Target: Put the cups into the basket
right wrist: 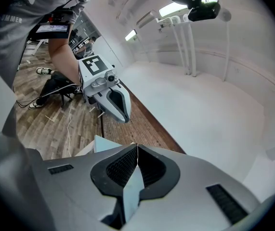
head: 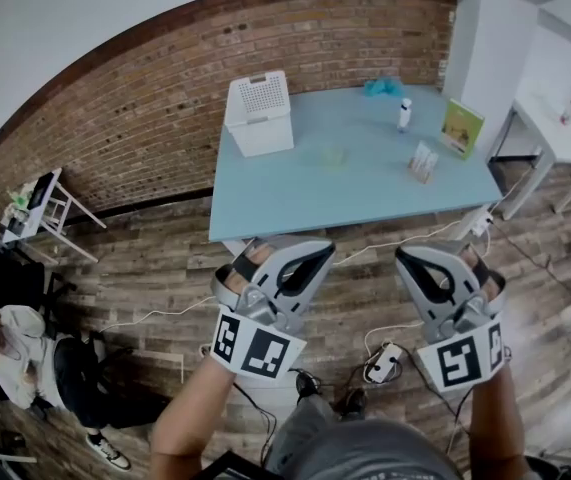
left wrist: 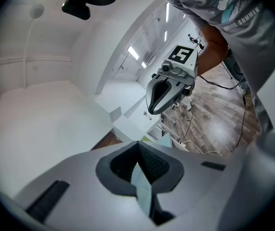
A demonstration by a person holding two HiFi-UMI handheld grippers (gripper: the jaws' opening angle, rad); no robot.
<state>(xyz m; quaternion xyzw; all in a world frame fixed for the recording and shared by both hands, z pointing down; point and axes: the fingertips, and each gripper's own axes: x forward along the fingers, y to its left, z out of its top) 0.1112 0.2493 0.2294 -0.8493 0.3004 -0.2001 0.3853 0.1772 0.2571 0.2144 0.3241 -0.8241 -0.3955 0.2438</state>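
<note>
- Both grippers are hovering at the near side over the wooden floor point(head: 155, 268). They are short of the table point(head: 295, 193) and well apart from everything on it.
- The left gripper point(head: 317, 253) is keeping its fingers point(left wrist: 79, 186) pressed together at the tips, with nothing between them. The right gripper point(head: 412, 258) is showing the same, its fingers point(right wrist: 190, 186) closed and empty.
- A pale translucent cup point(head: 335, 155) is sitting near the middle of the table. It is to the right of the white basket point(head: 260, 115) and nearer than it; the basket is standing at the far left corner.
- A second clear item point(head: 423, 161) is standing further right. Whether it is a cup cannot be told.
- Orientation: the cup is appearing to stand upright, long axis vertical and mouth up, though it is too small to confirm. The basket is appearing to sit open side up, its longer side running near to far.
- Risk: fingers arriving closed would be pushing the cup over or sliding it away, so they need spreading before the approach.
- Risk: the cup is looking thin and light, so a hard squeeze could be deforming it and a loose one letting it slip.
- Risk: the basket is sitting close to the table's left edge, and a careless drop could be nudging it off.
- Risk: cables point(head: 385, 243) are trailing across the floor under the grippers, posing a tripping hazard on the way forward.
- Risk: the white bottle point(head: 404, 115) and the green card point(head: 462, 128) are standing near the clear item and could be getting knocked by a wide reach.
</note>
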